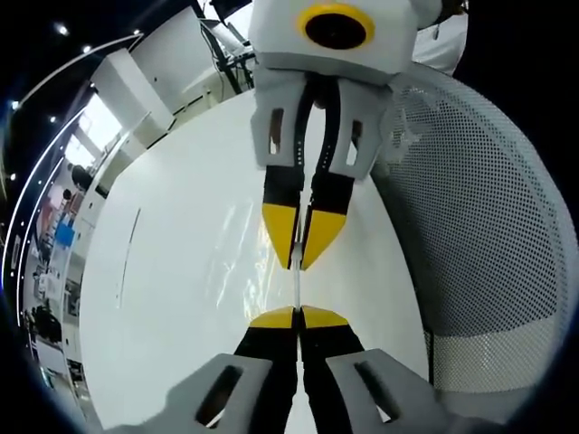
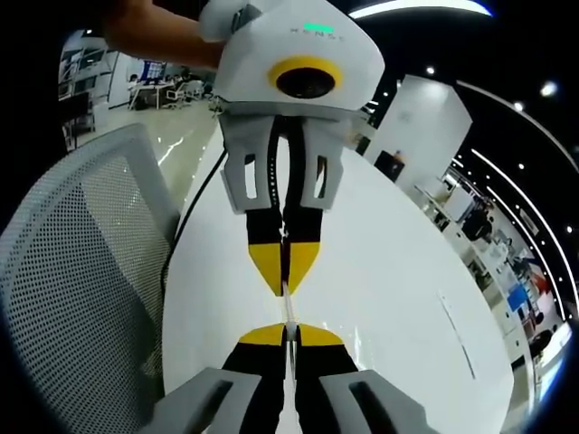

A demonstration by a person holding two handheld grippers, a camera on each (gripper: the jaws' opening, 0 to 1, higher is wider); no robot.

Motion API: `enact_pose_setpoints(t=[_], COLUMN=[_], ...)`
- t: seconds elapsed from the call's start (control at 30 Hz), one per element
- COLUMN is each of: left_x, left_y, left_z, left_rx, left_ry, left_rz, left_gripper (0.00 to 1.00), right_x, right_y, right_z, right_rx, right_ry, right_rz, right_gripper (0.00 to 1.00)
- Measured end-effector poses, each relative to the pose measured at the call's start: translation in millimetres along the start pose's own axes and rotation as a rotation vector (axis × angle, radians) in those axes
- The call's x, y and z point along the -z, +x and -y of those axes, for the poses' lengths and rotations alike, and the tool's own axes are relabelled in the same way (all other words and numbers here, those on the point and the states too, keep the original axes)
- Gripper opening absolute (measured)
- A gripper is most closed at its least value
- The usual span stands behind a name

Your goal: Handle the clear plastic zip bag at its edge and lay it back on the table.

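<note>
The bag [image 1: 237, 262], clear and hard to make out against the white bench [image 1: 154, 298], hangs stretched edge-on between the two grippers, its thin edge running as a pale line from one pair of fingertips to the other. In the left gripper view the left gripper [image 1: 298, 318] rises from 6 o'clock with its yellow-tipped fingers pressed together on that edge, and the right gripper [image 1: 301, 242] comes down from 12 o'clock, its fingers likewise pinched on the bag. The right gripper view shows the same hold mirrored: right gripper [image 2: 287, 335] at 6 o'clock, left gripper [image 2: 284, 268] at 12 o'clock, each clamped on the film. A mesh chair [image 2: 72, 271] stands beside the bench, at 9 o'clock here. To lay the bag well, I would lower both grippers together and level, keeping the edge lightly taut so the film spreads flat on the bench away from the chair side, and part the fingers only once it rests.
</note>
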State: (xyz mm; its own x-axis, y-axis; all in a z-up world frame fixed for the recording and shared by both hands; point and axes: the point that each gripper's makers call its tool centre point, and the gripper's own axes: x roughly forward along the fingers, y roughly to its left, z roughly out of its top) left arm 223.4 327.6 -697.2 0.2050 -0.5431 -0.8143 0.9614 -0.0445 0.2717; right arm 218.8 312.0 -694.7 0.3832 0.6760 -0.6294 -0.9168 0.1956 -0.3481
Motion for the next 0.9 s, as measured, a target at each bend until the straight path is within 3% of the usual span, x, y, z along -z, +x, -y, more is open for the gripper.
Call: enact_pose_setpoints(t=[0.9], left_x=[4.5], left_y=[-3.3], left_z=[-1.4], left_rx=[-0.001], left_ry=[-0.010], left_rz=[-0.007], left_gripper=[0.00], right_x=[1.3], right_y=[-2.5], right_z=[1.7], right_rx=[0.009], right_ry=[0.010], right_rz=[-0.001], right_gripper=[0.00])
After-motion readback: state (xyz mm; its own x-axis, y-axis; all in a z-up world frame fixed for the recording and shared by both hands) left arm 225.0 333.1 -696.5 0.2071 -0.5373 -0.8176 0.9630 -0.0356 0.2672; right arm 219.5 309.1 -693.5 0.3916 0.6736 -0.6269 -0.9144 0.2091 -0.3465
